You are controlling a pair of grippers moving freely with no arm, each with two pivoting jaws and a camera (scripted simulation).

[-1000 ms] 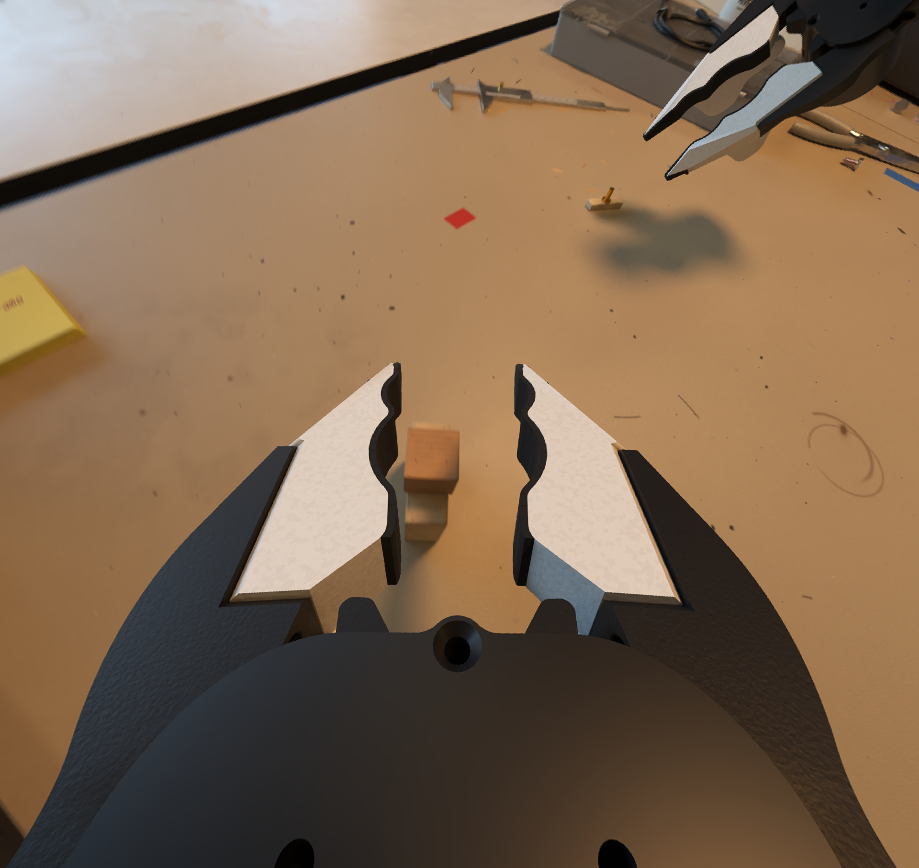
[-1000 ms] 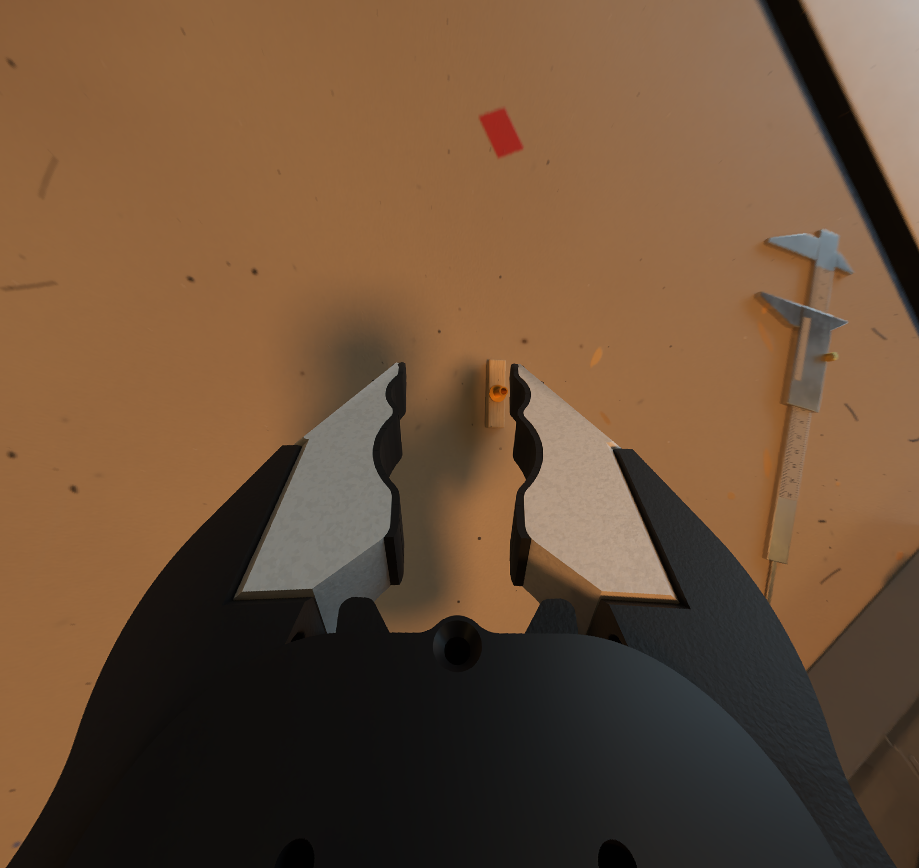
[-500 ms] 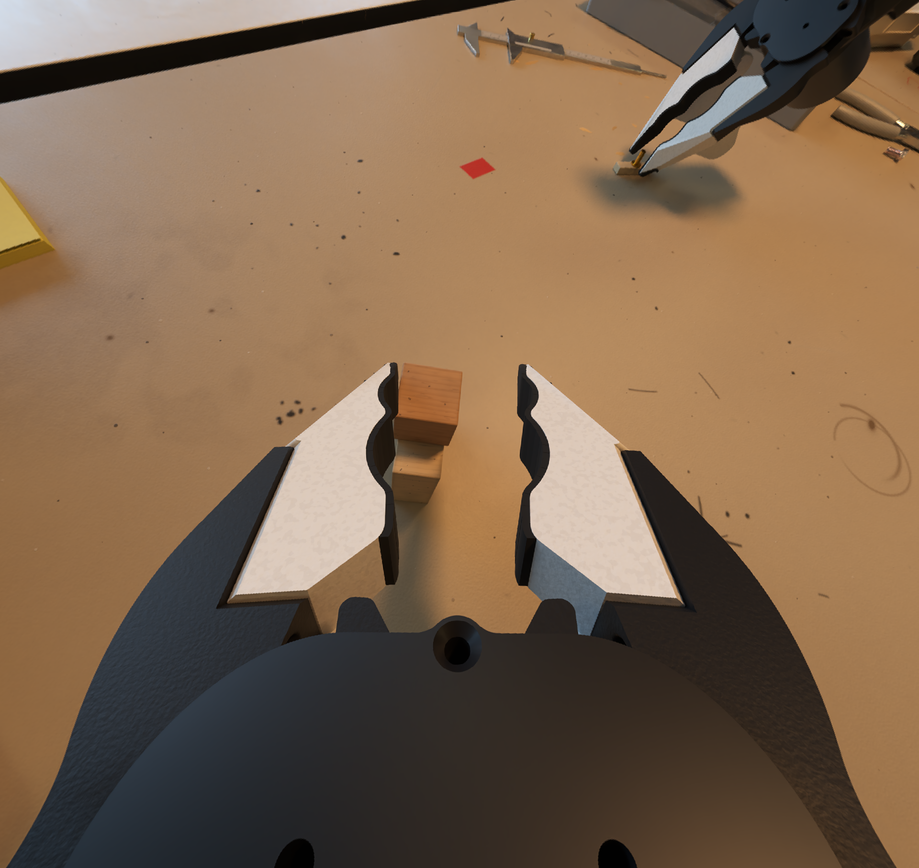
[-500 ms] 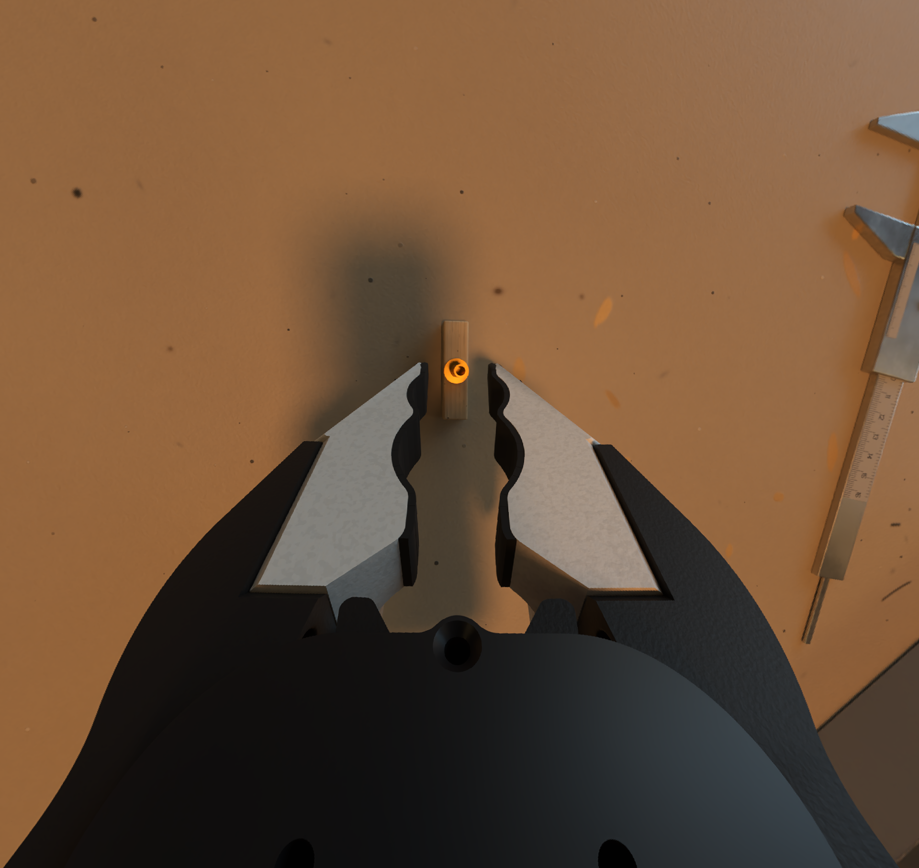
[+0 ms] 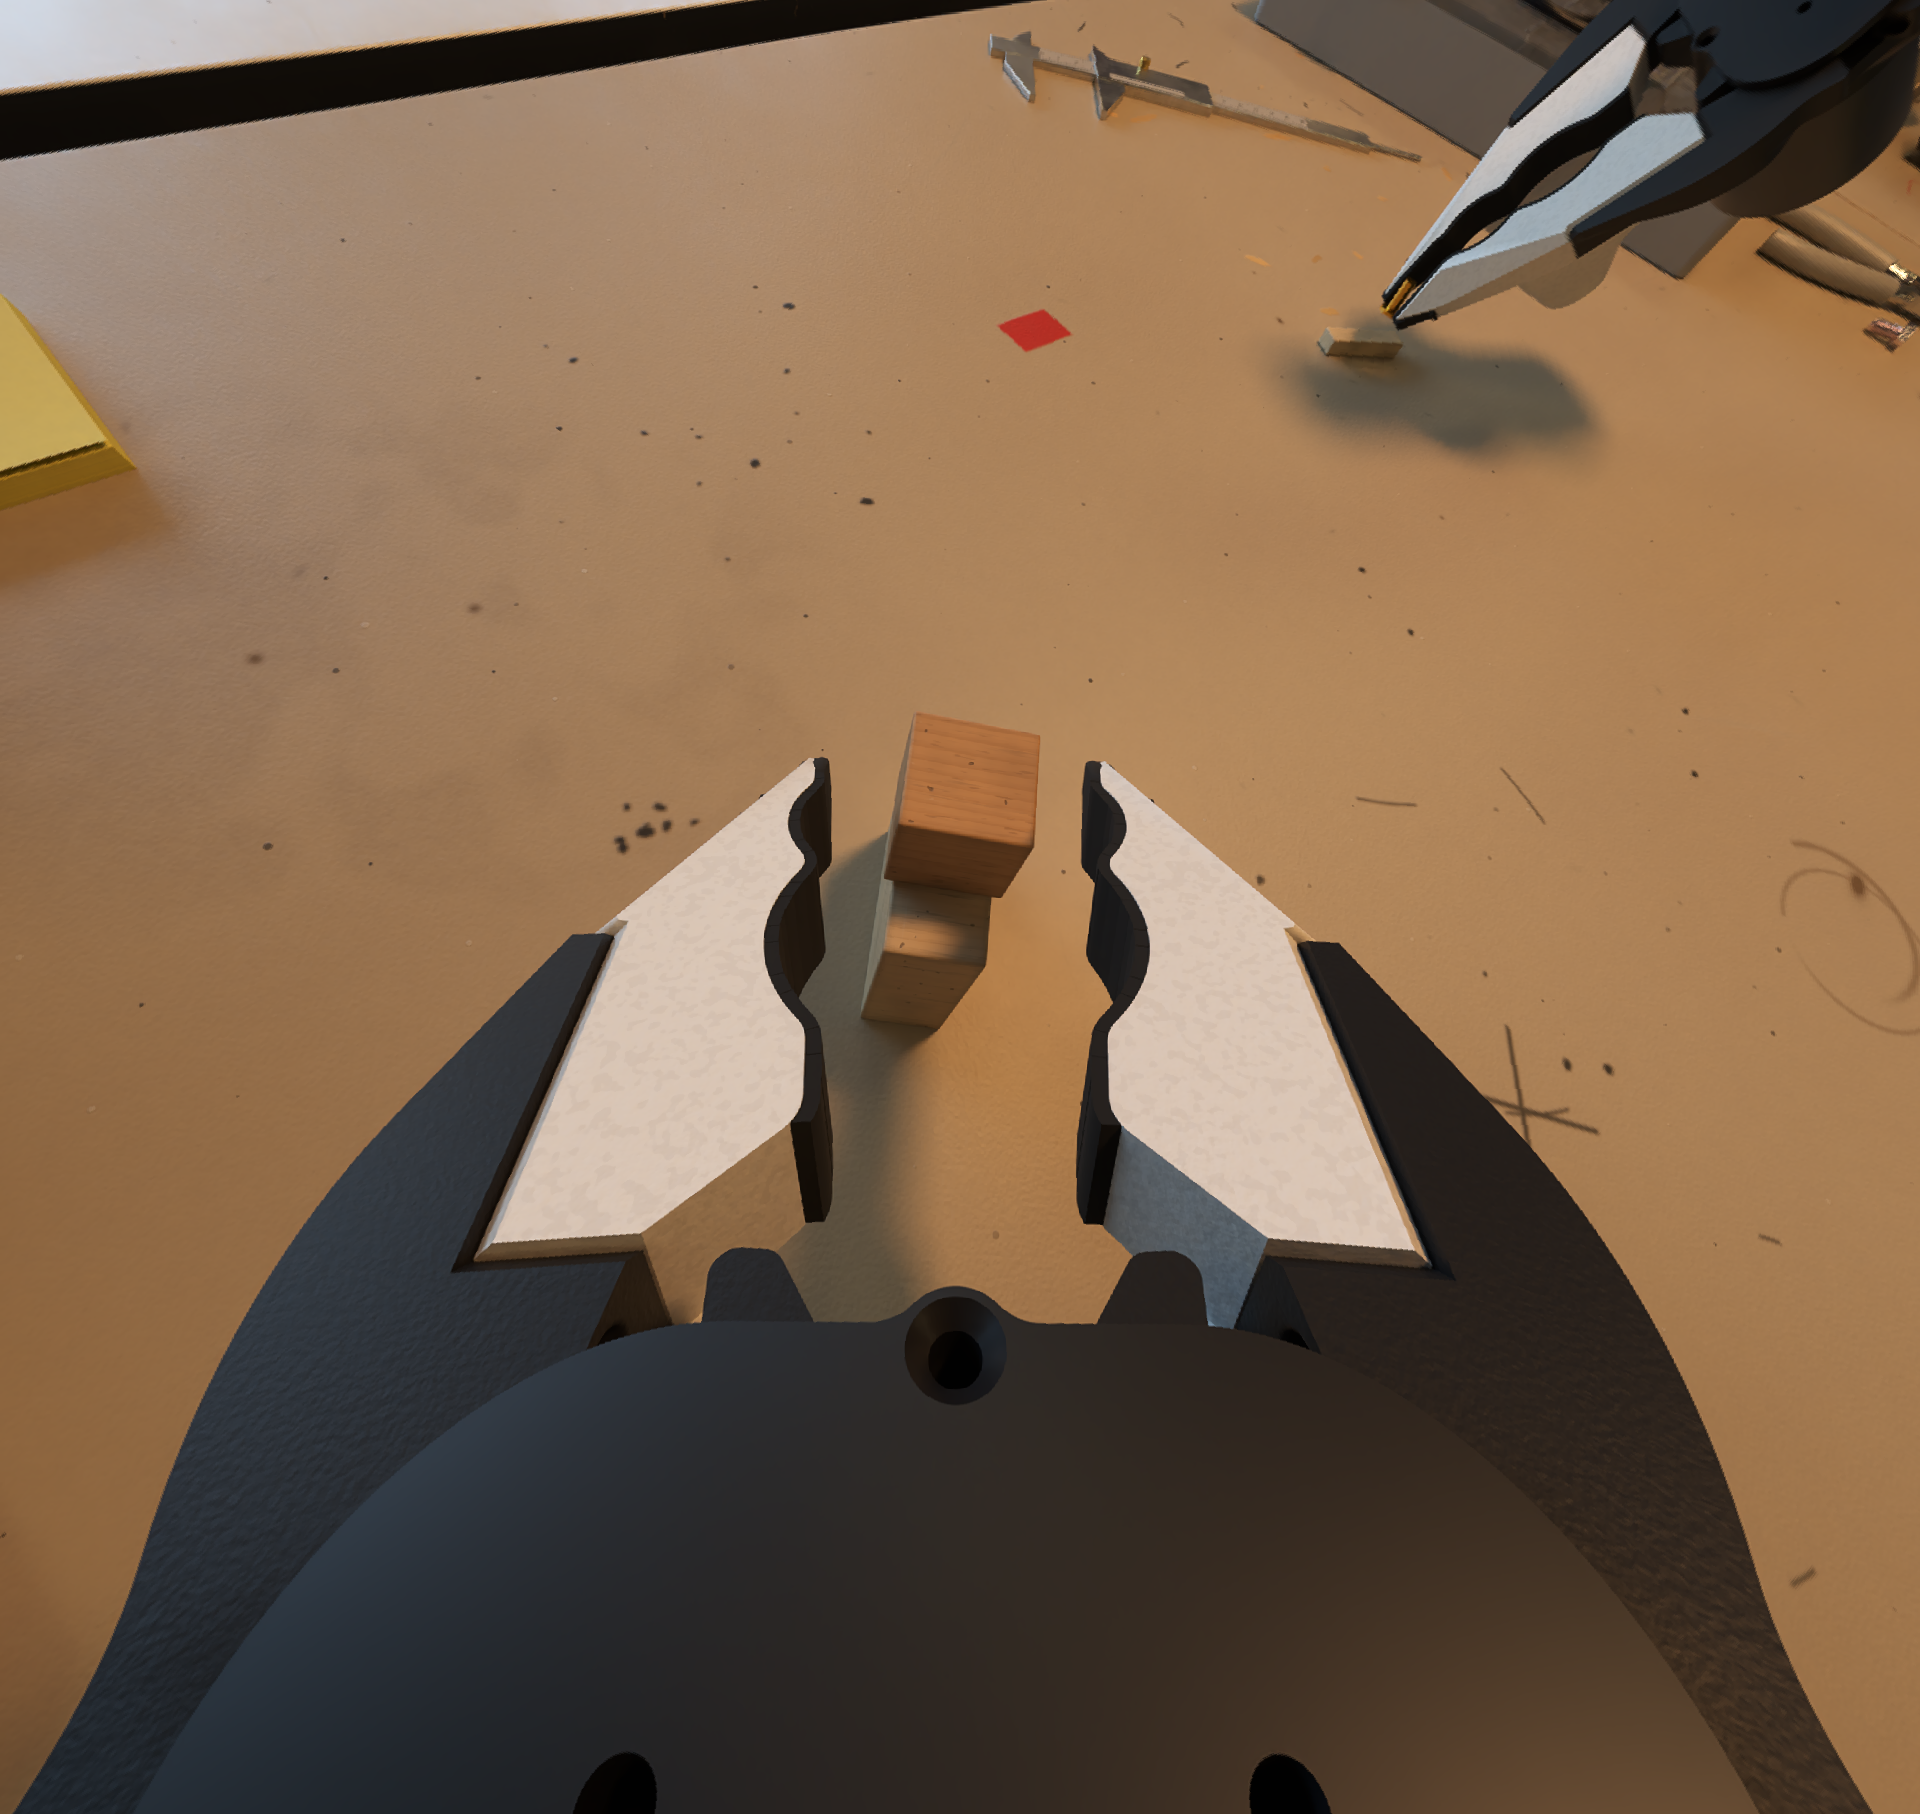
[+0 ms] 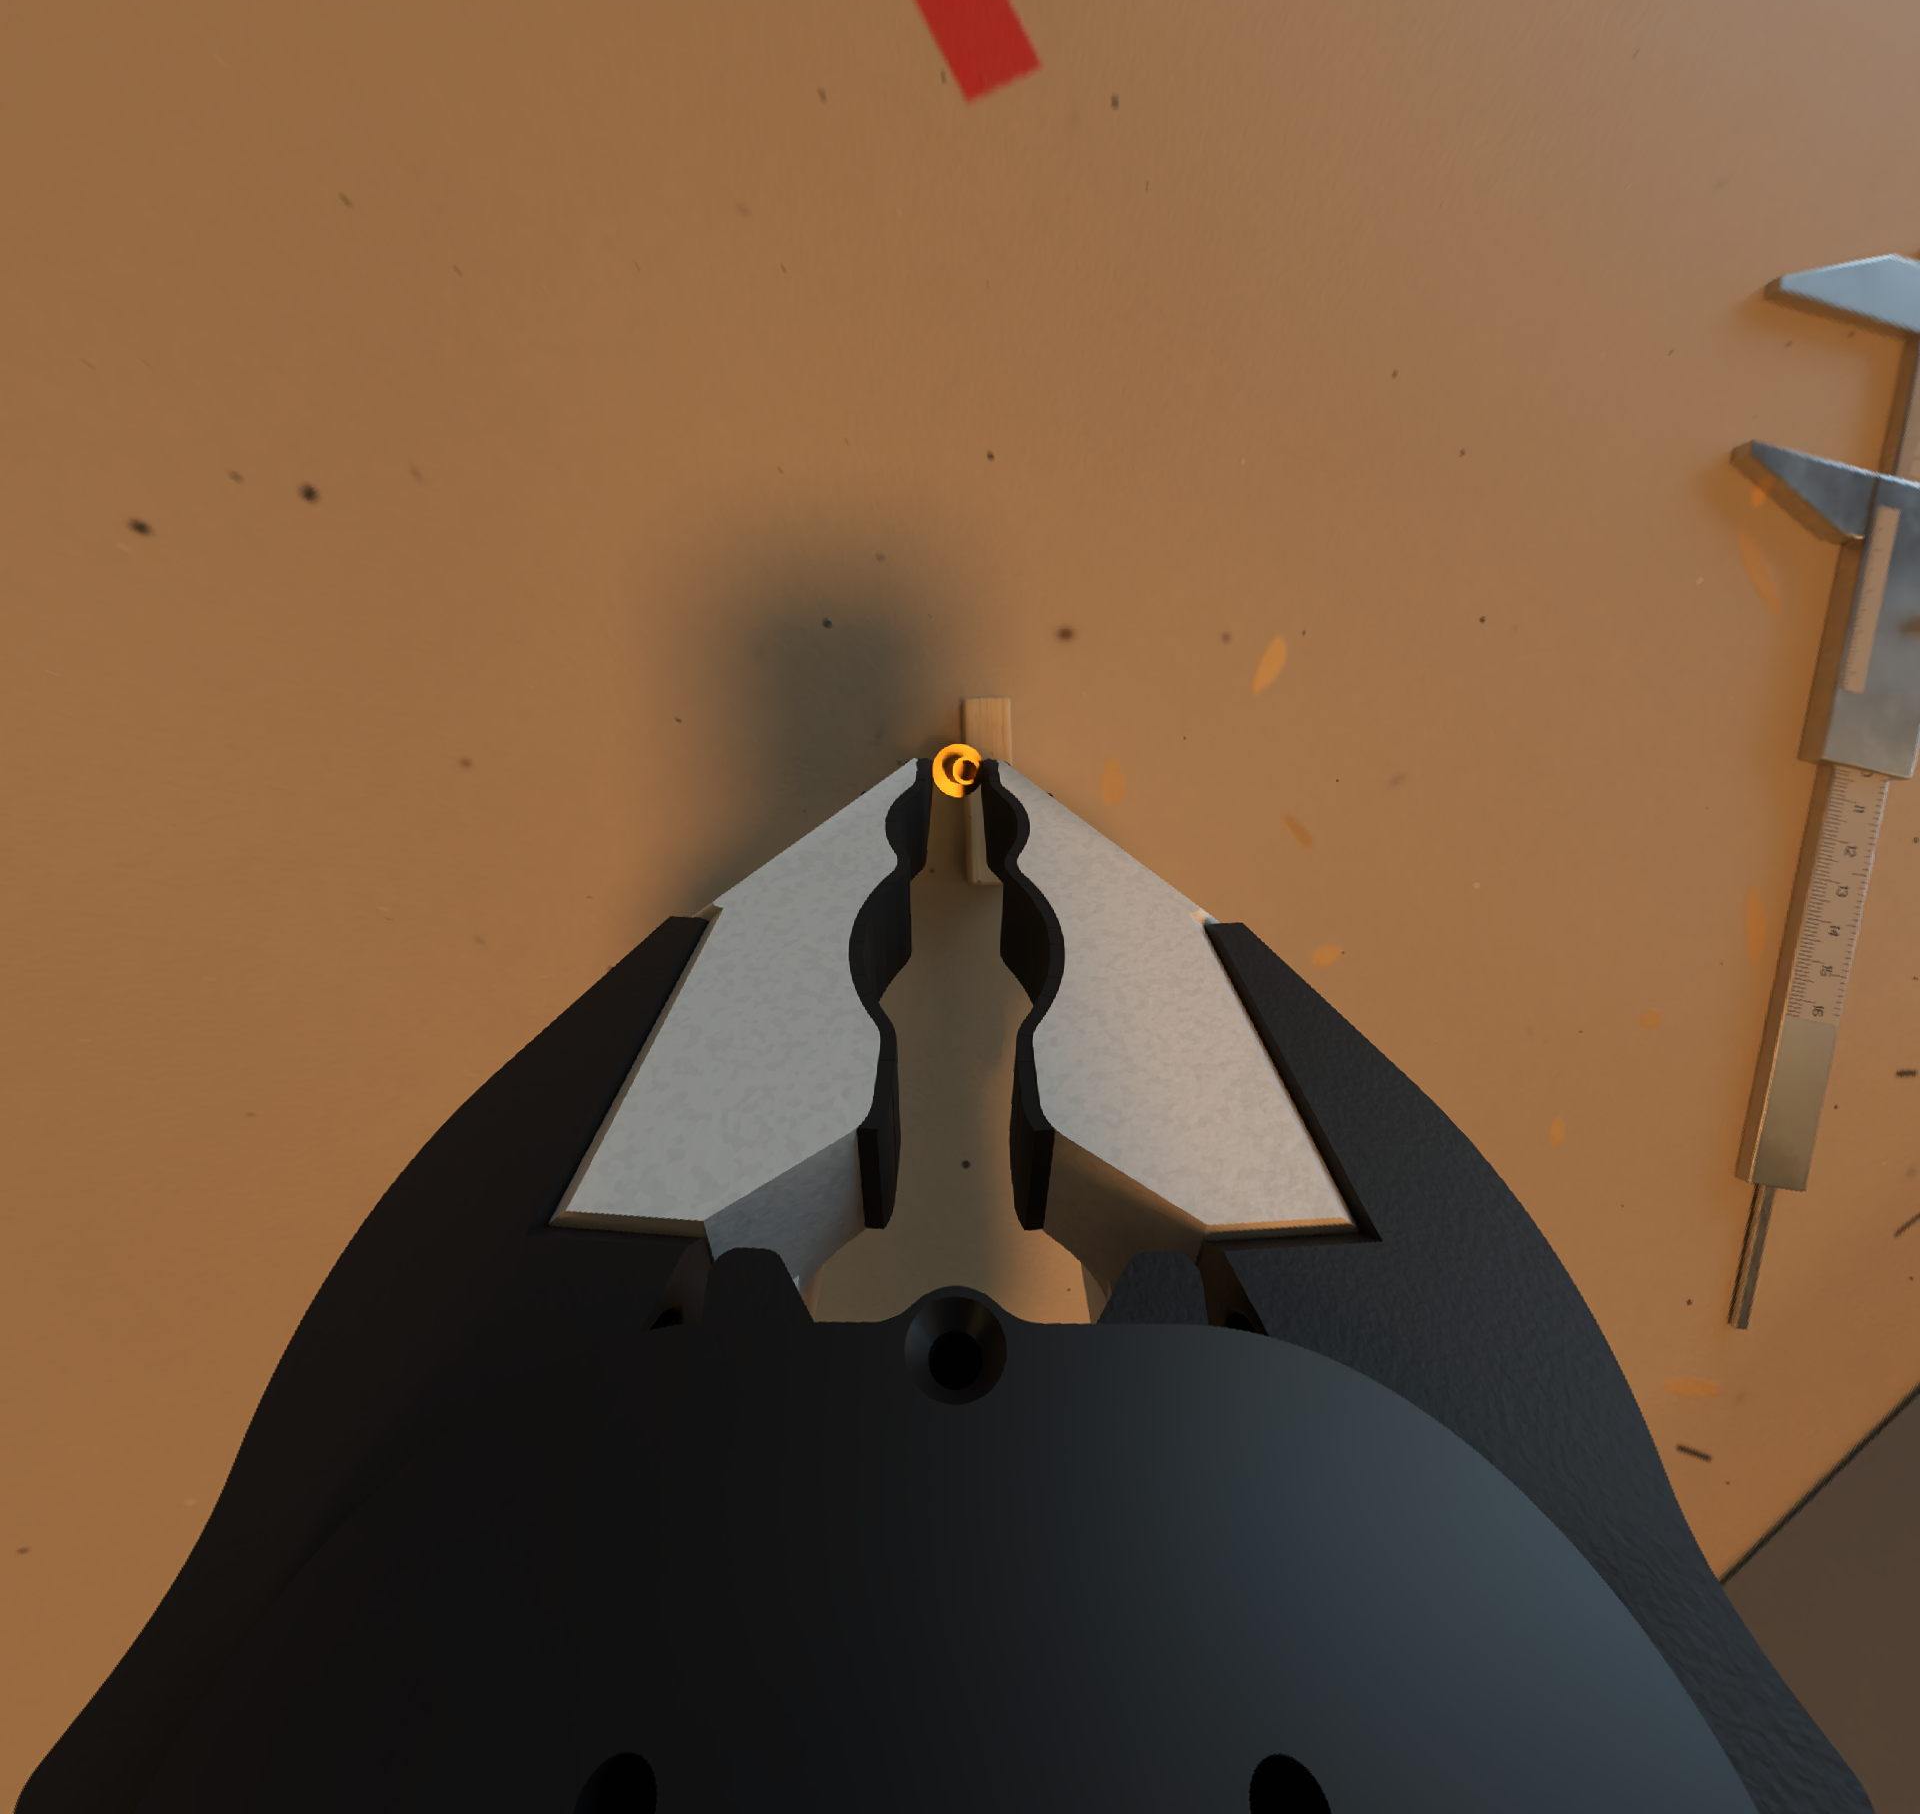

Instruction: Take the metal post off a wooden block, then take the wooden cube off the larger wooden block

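In the left wrist view a brown wooden cube (image 5: 966,803) sits on a paler, larger wooden block (image 5: 925,954) on the table. My left gripper (image 5: 956,777) is open, its fingertips either side of the cube without touching it. My right gripper (image 6: 957,769) is shut on a small brass metal post (image 6: 956,770), held at its fingertips above a thin pale wooden block (image 6: 985,725). In the left wrist view the right gripper (image 5: 1403,304) holds the post (image 5: 1395,299) just clear of that block (image 5: 1358,341).
A red square marker (image 5: 1034,329) lies mid-table, also in the right wrist view (image 6: 971,21). A steel caliper (image 5: 1195,91) (image 6: 1839,725) lies near the grey box (image 5: 1455,8). A yellow block (image 5: 47,424) sits far left. A black strip (image 5: 623,50) edges the table.
My right gripper closed on the metal post and lifted it off the thin block. My left gripper moved so the cube now sits centred between its open fingertips.
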